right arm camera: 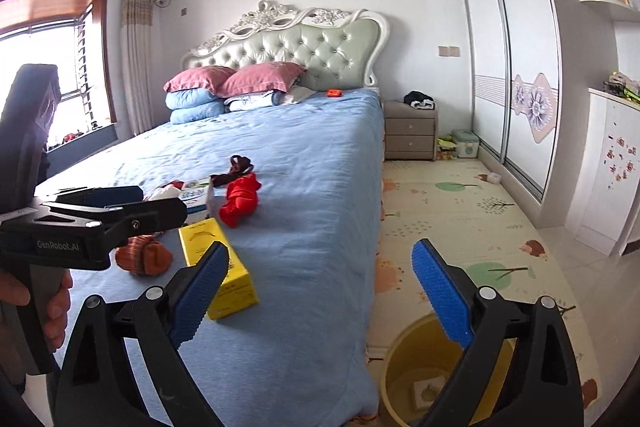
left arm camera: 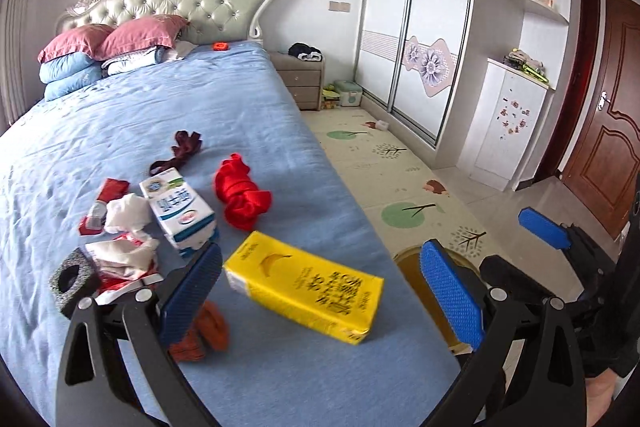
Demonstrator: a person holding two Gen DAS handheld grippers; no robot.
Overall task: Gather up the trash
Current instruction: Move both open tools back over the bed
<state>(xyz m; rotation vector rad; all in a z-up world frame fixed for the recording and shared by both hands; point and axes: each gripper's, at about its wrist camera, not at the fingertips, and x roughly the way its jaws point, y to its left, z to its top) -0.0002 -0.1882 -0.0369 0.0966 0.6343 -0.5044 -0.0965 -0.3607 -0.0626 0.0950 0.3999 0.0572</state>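
Leftmost, crumpled white tissues (left arm camera: 127,213) and a red wrapper (left arm camera: 113,189) lie on the blue bedsheet (left arm camera: 120,131) beside a white-and-blue milk carton (left arm camera: 178,213). Further right, the yellow banana-milk carton (left arm camera: 304,287) rests near the bed's edge. Over it the left gripper (left arm camera: 320,295) hangs with jaws spread, nothing between them. Off the bed, the right gripper (right arm camera: 320,297) is released too, above the yellow bin (right arm camera: 404,375) on the floor mat.

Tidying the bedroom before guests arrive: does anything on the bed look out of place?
Yes. Litter lies on the blue bedspread: a yellow carton on its side near the edge, a white-and-blue carton, crumpled wrappers. The yellow bin stands on the floor beside the bed.
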